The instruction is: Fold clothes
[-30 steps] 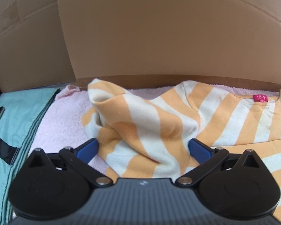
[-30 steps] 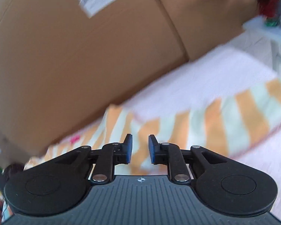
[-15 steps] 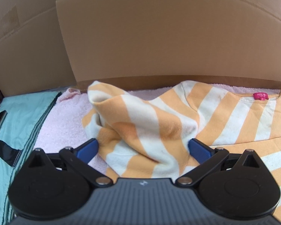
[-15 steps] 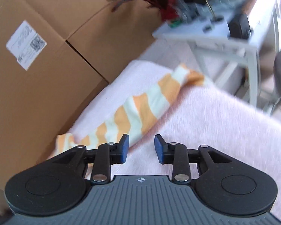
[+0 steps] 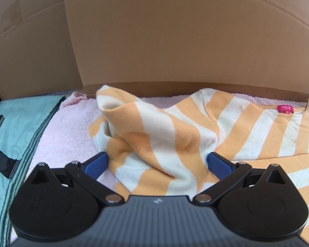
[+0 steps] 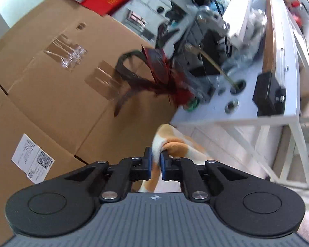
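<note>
An orange-and-white striped shirt lies on a pink towel, with a pink neck label at the far right. One sleeve is bunched up between the wide-apart blue fingers of my left gripper, which stands open around it. In the right wrist view my right gripper is shut on the end of the other striped sleeve, lifted off the towel; the cloth hangs down between the pads.
Cardboard boxes wall the back of the towel, and another box is at my right gripper's left. A light-blue garment lies left of the towel. A cluttered white desk with a red plant stands to the right.
My right gripper swung to the sleeve's end, closed on it and raised it, now tilted up toward the desk. The left gripper has stayed still and open around the bunched sleeve.
</note>
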Available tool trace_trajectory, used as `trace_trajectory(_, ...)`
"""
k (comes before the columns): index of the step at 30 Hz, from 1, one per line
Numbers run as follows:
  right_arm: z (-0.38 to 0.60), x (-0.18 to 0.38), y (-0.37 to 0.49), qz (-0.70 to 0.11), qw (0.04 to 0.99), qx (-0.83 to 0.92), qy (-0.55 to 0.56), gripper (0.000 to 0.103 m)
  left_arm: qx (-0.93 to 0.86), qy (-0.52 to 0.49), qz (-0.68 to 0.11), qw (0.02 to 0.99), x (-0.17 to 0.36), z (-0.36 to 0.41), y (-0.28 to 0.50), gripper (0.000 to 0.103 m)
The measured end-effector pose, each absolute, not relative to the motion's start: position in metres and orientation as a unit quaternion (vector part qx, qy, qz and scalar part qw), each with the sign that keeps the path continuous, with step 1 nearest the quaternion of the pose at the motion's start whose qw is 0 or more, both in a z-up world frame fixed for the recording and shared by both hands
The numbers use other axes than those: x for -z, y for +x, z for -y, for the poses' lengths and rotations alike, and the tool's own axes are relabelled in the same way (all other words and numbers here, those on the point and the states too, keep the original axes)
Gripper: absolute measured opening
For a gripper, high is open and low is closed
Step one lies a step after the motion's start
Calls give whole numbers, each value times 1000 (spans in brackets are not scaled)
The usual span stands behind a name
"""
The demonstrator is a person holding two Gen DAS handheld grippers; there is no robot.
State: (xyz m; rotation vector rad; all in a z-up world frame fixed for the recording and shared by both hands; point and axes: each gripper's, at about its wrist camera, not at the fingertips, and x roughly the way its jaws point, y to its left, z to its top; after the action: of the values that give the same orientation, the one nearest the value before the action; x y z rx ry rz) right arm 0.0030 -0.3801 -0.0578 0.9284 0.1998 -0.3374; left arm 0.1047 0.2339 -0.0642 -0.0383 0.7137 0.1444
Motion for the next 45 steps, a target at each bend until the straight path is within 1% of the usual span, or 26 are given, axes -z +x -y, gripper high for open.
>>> trace_trajectory(1, 381, 58, 6, -116, 876, 181, 431, 11, -70, -18, -349, 934, 64, -233, 104, 102)
trace_trajectory(3, 388, 73, 22, -198, 871, 191, 407, 15, -70, -18, -349, 934, 63, -232, 104, 102)
trace_trajectory(4, 392, 82, 24, -224, 866, 185, 407, 16, -70, -18, -349, 934, 63, -231, 103, 102)
trace_trajectory(7, 399, 89, -2, -202, 852, 204, 438, 29, -70, -17, -348, 935, 62, -230, 103, 102)
trace_trajectory(8, 398, 87, -13, -192, 853, 215, 434, 36, -70, -16, -348, 935, 62, -230, 103, 102)
trace_trajectory(9, 393, 84, -22, -185, 857, 226, 426, 38, -70, -16, -348, 935, 62, -230, 103, 102)
trace_trajectory(11, 378, 78, -31, -180, 872, 190, 414, 38, -71, -14, -348, 935, 62, -229, 102, 102)
trace_trajectory(14, 347, 71, -10, -204, 891, 63, 401, 37, -70, -14, -348, 935, 62, -229, 103, 102)
trace_trajectory(16, 325, 72, 23, -249, 885, -22, 393, 35, -69, -15, -348, 935, 62, -230, 104, 102)
trace_trajectory(19, 312, 83, 66, -294, 866, 4, 403, 32, -68, -14, -345, 936, 61, -229, 103, 102)
trace_trajectory(20, 314, 83, 77, -288, 870, 24, 399, 20, -66, -13, -343, 937, 61, -228, 102, 102)
trace_trajectory(21, 316, 84, 87, -282, 873, 44, 395, 12, -64, -11, -340, 938, 61, -228, 101, 102)
trace_trajectory(23, 320, 84, 109, -270, 878, 83, 386, 8, -60, -2, -333, 941, 60, -225, 99, 102)
trace_trajectory(25, 313, 75, 112, -254, 893, 101, 359, 20, -62, 15, -322, 944, 58, -219, 96, 102)
trace_trajectory(26, 305, 69, 107, -249, 901, 96, 341, 23, -64, 25, -322, 944, 58, -216, 94, 102)
trace_trajectory(28, 283, 71, 97, -277, 907, 47, 313, 23, -68, 48, -329, 941, 57, -209, 90, 102)
trace_trajectory(29, 272, 72, 92, -290, 909, 22, 299, 26, -68, 61, -331, 939, 57, -205, 85, 102)
trace_trajectory(31, 250, 74, 83, -316, 909, -27, 270, 27, -71, 84, -329, 938, 55, -200, 69, 102)
trace_trajectory(33, 231, 76, 75, -336, 908, -65, 240, 20, -66, 87, -326, 939, 49, -207, 48, 102)
trace_trajectory(35, 234, 73, 82, -313, 927, 39, 204, 19, -69, 82, -323, 940, 43, -219, 27, 102)
trace_trajectory(36, 233, 69, 86, -303, 930, 86, 189, 23, -79, 80, -322, 940, 39, -229, 17, 102)
trace_trajectory(37, 228, 64, 86, -301, 929, 62, 208, 26, -98, 85, -321, 938, 36, -240, 10, 102)
trace_trajectory(39, 215, 53, 87, -298, 923, 1, 245, 26, -135, 104, -323, 931, 35, -261, 2, 102)
trace_trajectory(40, 197, 48, 87, -308, 910, -75, 268, 26, -151, 114, -326, 926, 36, -272, 1, 102)
trace_trajectory(43, 128, 40, 77, -333, 888, -206, 240, 31, -133, 99, -340, 926, 40, -297, 13, 101)
trace_trajectory(45, 82, 49, 71, -361, 865, -268, 223, 34, -102, 92, -342, 930, 44, -300, 24, 100)
